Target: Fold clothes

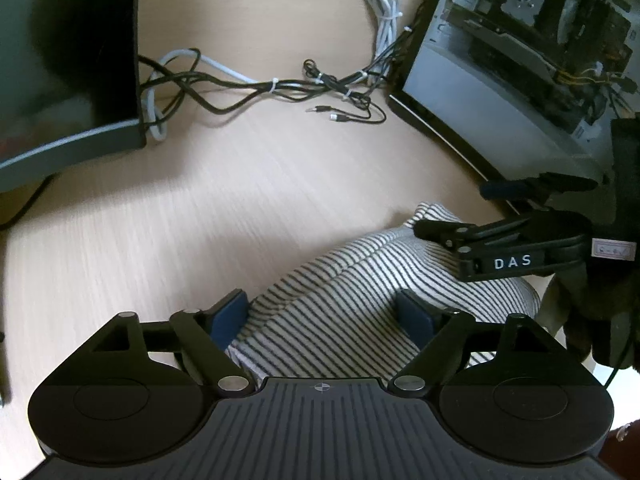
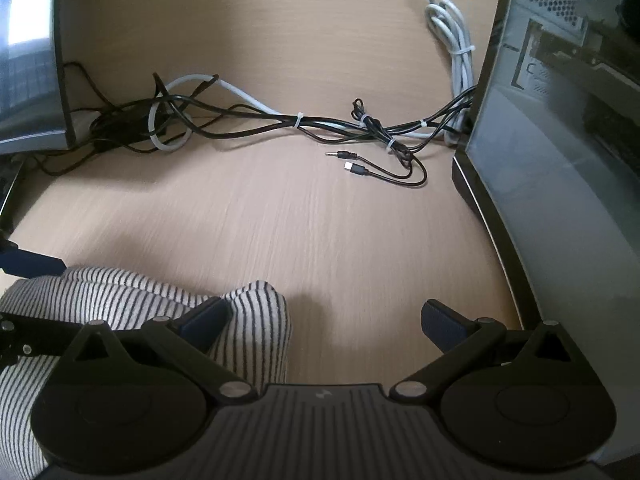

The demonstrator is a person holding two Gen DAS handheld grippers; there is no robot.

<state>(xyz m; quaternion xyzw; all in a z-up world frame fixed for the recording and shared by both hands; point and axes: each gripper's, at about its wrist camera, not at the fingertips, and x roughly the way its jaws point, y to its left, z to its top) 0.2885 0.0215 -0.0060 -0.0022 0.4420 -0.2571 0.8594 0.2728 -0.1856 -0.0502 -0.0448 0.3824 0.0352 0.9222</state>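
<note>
A white garment with thin black stripes (image 1: 344,280) lies bunched on the pale wooden desk (image 1: 180,220). My left gripper (image 1: 322,316) stands wide over its near part, and the cloth fills the gap between the blue pads without being squeezed. My right gripper (image 1: 460,212) comes in from the right over the garment's far corner. In the right wrist view the right gripper (image 2: 326,318) is open; its left finger rests over the garment's rounded edge (image 2: 256,320) and its right finger hangs over bare desk. A blue pad of the left gripper (image 2: 32,263) shows at the left edge.
A dark monitor (image 1: 68,60) stands at the back left. An open computer case (image 1: 500,80) stands at the right, close to the garment. A tangle of black and white cables (image 1: 280,88) runs between them, with two loose plugs (image 2: 352,162) lying on the desk.
</note>
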